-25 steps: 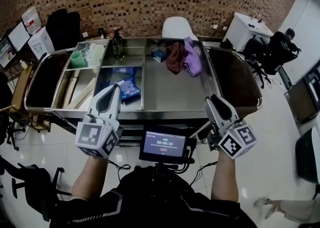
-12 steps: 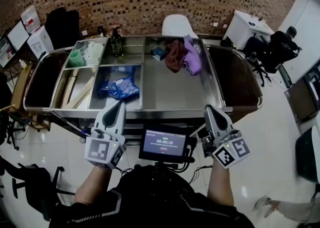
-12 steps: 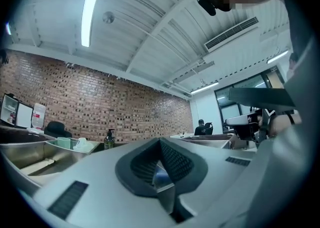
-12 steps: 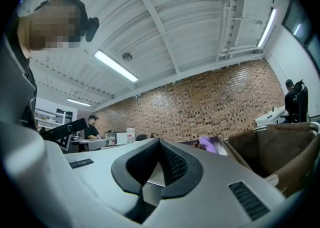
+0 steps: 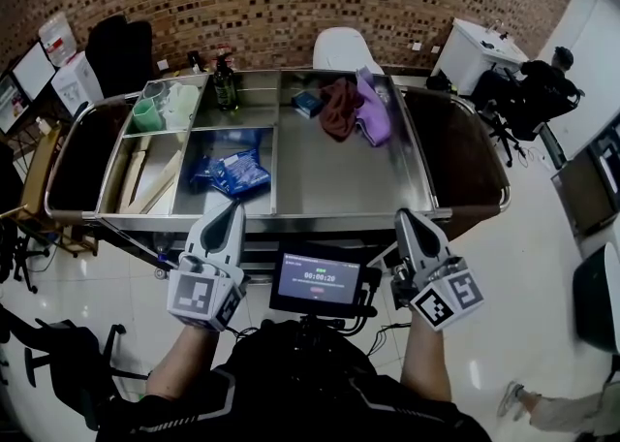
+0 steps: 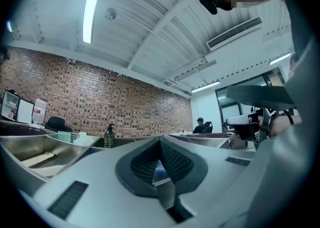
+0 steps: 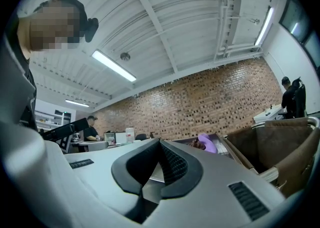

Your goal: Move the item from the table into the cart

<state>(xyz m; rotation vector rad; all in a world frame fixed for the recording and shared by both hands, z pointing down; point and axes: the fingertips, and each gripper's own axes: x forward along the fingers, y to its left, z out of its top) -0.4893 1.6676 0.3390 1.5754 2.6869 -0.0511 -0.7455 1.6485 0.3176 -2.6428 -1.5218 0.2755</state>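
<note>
Brick-walled office, steel cart [image 5: 329, 178] out front; left gripper [image 5: 232, 209] and right gripper [image 5: 402, 217] both pinched shut, empty, low by its near edge; probably just idling.

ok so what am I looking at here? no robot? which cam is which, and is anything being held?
No robot: a person holds a left gripper and a right gripper, each with a marker cube. The top-down picture comes from a camera on the person's head. The other two cameras ride on the grippers and look along their fingers. Ahead stands a steel cart with compartments holding a green cup, a bottle, blue packets and cloths. A small screen sits at the person's chest. Both grippers are shut and hold nothing.
</note>
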